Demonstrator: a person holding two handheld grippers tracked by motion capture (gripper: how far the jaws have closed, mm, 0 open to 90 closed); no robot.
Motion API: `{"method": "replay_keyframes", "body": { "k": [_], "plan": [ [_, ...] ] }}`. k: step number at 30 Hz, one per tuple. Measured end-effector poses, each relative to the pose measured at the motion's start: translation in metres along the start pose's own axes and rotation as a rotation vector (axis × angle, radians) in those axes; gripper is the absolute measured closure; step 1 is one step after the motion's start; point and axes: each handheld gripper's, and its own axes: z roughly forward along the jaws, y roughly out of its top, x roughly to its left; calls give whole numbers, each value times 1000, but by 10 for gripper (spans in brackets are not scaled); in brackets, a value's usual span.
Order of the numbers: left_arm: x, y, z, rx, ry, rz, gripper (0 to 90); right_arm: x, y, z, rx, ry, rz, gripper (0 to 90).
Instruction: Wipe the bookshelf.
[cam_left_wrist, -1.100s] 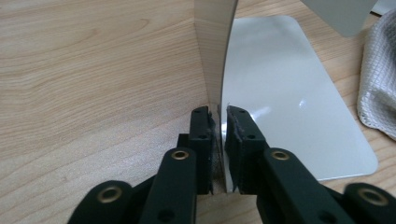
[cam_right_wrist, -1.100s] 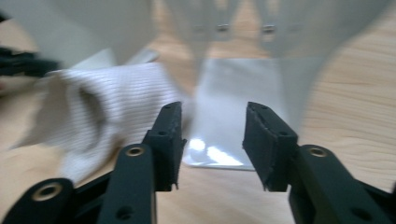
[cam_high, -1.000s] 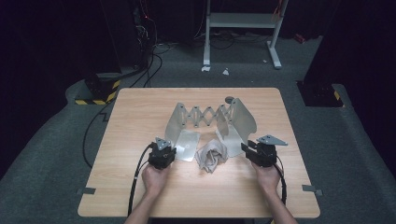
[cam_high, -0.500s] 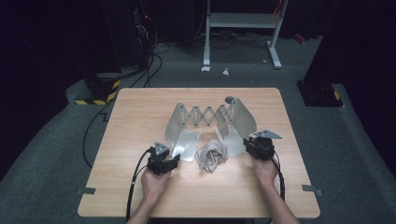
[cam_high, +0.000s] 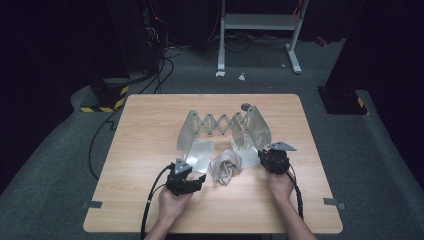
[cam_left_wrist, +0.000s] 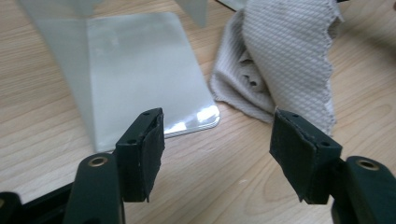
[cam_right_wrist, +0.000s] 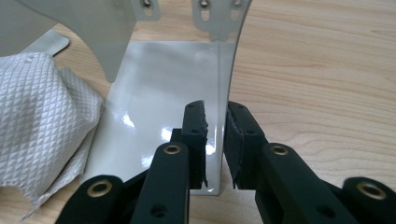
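A light wooden table (cam_high: 150, 130) carries a metal folding rack (cam_high: 222, 131) — two upright end plates joined by a scissor lattice, each with a flat foot plate lying on the wood. The rack stands just ahead of both grippers. A crumpled beige cloth (cam_high: 224, 169) lies between them, touching the rack's foot plates.

The right gripper (cam_right_wrist: 215, 121), held in the person's right hand (cam_high: 280, 184), straddles the lower edge of the rack's right end plate (cam_right_wrist: 224, 79); its jaws sit close on either side of the thin metal, nearly closed, though contact is hard to confirm. The cloth lies to that gripper's left.

The left gripper (cam_left_wrist: 217, 140), in the left hand (cam_high: 172, 205), hovers low over the wood with jaws spread wide and nothing between them — the left foot plate (cam_left_wrist: 140, 70) just ahead, the cloth ahead to its right.
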Motion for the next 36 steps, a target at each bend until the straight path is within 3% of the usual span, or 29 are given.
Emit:
{"method": "replay_keyframes", "body": {
  "k": [12, 16, 19, 21, 23, 26, 31, 36],
  "plan": [
    [-14, 19, 8, 5, -61, 31, 318, 7, -8, 10, 34, 9, 10, 727],
    [-19, 25, 11, 2, -73, 36, 311, 9, -8, 12, 66, 12, -12, 649],
    [-23, 29, 15, 14, -77, 50, 307, 13, -8, 13, 67, -15, -38, 603],
    [-27, 32, 18, 18, -77, 58, 301, 11, -8, 13, 70, -2, -22, 560],
    [-29, 36, 21, 20, -82, 67, 297, 13, -8, 13, 72, -10, -37, 503],
    [-34, 41, 26, 21, -96, 69, 298, 13, -8, 13, 76, -14, -28, 490],
    [-39, 50, 36, 25, -88, 90, 301, 13, -8, 13, 75, -17, -33, 491],
    [-40, 55, 52, 62, -70, 105, 311, 13, -8, 13, 75, -20, -31, 491]
  ]
}}
